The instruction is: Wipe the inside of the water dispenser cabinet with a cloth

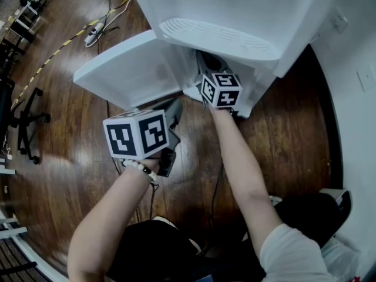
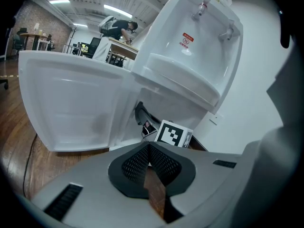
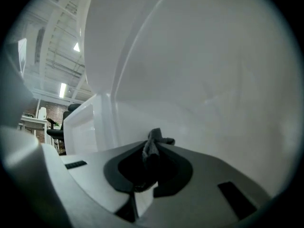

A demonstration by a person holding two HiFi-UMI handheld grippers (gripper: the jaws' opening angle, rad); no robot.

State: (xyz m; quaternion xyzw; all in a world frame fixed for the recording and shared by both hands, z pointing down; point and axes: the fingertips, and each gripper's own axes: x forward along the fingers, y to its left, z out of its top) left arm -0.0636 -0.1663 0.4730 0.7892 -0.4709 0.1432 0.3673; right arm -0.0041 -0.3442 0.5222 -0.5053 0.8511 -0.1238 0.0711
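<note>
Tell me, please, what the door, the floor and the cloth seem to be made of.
The door: probably plastic, white and glossy, with moulded rounded edges. The floor: looks like wood, dark planks with a sheen reflecting light. The cloth: seemingly soft fabric, dark grey, matte, bunched into folds.

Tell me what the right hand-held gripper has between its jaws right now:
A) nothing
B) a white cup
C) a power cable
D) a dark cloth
D: in the right gripper view, the right hand-held gripper has its jaws closed on a dark cloth, with the white cabinet wall right ahead of it.
</note>
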